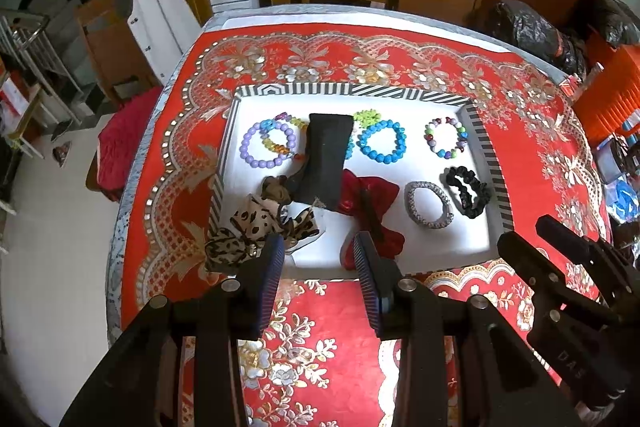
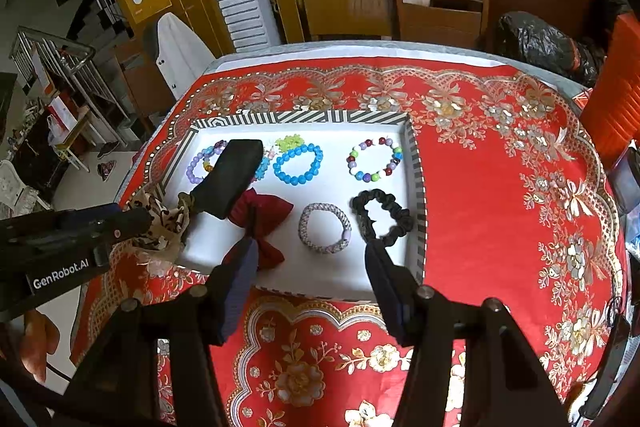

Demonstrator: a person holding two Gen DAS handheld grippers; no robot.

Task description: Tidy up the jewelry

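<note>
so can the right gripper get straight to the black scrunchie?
Probably yes: the right gripper is open and empty, and the black scrunchie lies uncovered in the tray just ahead of its right finger, apart from the grey woven bracelet.

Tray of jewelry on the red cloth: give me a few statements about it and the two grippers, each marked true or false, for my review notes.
1. The turquoise bead bracelet lies inside the striped-rim tray. True.
2. The right gripper is clamped on the black scrunchie. False: its jaws stand apart above the tray's near edge with nothing between them.
3. The black pouch lies partly over beaded bracelets. True.
4. The leopard-print bow sits wholly inside the tray. False: it hangs over the tray's near-left corner onto the tablecloth.
5. The left gripper holds the red bow. False: its jaws are open and empty.
</note>
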